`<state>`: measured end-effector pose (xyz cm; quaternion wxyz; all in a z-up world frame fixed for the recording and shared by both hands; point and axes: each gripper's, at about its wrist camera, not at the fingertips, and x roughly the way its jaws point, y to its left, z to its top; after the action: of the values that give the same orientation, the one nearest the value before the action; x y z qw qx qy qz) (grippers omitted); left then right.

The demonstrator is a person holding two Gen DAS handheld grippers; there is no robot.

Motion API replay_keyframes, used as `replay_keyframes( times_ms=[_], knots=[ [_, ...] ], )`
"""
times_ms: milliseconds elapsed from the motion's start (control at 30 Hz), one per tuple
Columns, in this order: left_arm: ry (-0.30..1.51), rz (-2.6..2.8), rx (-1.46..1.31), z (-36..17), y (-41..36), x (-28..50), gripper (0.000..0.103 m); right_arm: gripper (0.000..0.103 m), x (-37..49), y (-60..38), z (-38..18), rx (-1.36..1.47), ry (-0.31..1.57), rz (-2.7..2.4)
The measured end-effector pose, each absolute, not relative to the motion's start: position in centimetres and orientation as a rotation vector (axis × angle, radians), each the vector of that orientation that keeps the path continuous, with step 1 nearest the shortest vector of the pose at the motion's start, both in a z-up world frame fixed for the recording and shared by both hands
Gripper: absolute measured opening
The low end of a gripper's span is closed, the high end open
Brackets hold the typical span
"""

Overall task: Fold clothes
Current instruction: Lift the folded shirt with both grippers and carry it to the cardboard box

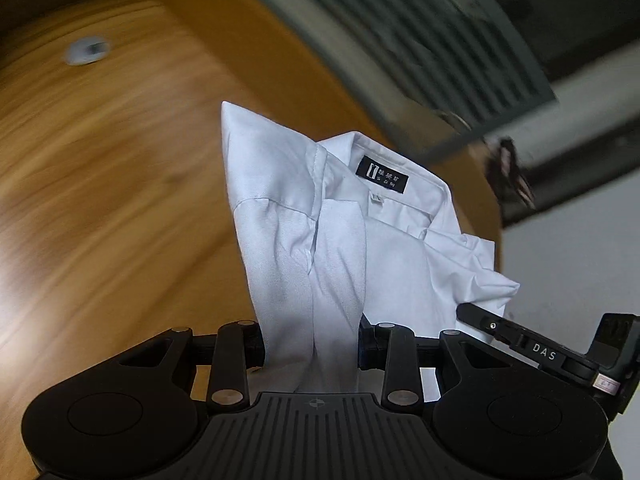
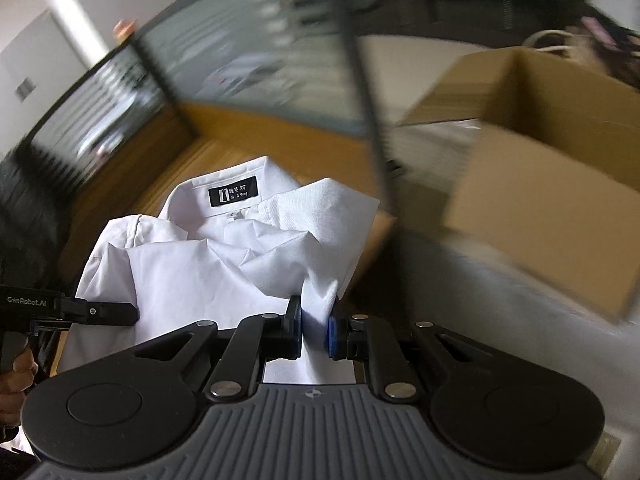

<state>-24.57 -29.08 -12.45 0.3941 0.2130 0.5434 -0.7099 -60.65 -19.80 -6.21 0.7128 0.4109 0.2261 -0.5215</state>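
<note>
Jaws: both sets clamped on white cloth. left gripper (image 1: 312,350) pinches a bunched fold of the shirt (image 1: 360,248); right gripper (image 2: 316,330) pinches a smaller tuck between its blue pads (image 2: 333,334).
Shirt position: white collared shirt, held up between the two grippers, collar (image 2: 224,188) on the far side, body creased and sagging in the middle. Seems lifted off the worktop (image 1: 120,160) rather than lying on it; contact underneath not visible.
Why held so: two pinch points on opposite sides, probably to spread or carry the cloth. Fits either a shake-out ahead of a fold or moving a part-folded bundle; can't settle which.
Fold state: not a neat flat packet now; loose pleats near the right pinch.
Neck label (image 1: 381,174): black tag, white tie logo, three Chinese characters, small Latin line below, too small to read.
Tool writing: "DAS" on the right gripper's finger seen from the left wrist view; "GenRobot.AI" on the left gripper's body seen from the right wrist view.
Hand (image 2: 16,368): person's hand on the left gripper's grip, at frame edge.
Surroundings: wooden worktop, open cardboard box (image 2: 540,184) to the right, glass partition (image 2: 240,60) behind, all motion-blurred.
</note>
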Motion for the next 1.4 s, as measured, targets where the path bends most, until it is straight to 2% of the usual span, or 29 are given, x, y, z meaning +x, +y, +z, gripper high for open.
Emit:
replay_keyframes(
  times_ms=[200, 467, 633, 867, 1100, 1400],
  knots=[
    [1.295, -1.942, 0.596, -9.3, -31.0, -34.3, 0.035, 0.013, -69.8, -18.9, -4.3, 0.889, 0.431, -1.289],
    [1.051, -2.124, 0.651, -4.5, -34.3, -48.0, 0.035, 0.013, -82.4, -20.8, -2.7, 0.825, 0.294, -1.447],
    [0.906, -2.199, 0.678, -2.4, -37.0, -54.9, 0.035, 0.013, -86.4, -23.0, -1.9, 0.75, 0.223, -1.528],
    [0.748, -2.279, 0.756, -0.5, -40.8, -62.3, 0.034, 0.012, -89.0, -26.2, -1.4, 0.641, 0.239, -1.6],
    [0.765, -2.3, 0.814, -2.0, -44.4, -66.6, 0.034, 0.012, -91.4, -30.5, -2.9, 0.641, 0.255, -1.684],
    [0.817, -2.259, 0.898, -6.3, -50.9, -70.7, 0.034, 0.012, -91.7, -37.9, -6.3, 0.668, 0.37, -1.723]
  ],
)
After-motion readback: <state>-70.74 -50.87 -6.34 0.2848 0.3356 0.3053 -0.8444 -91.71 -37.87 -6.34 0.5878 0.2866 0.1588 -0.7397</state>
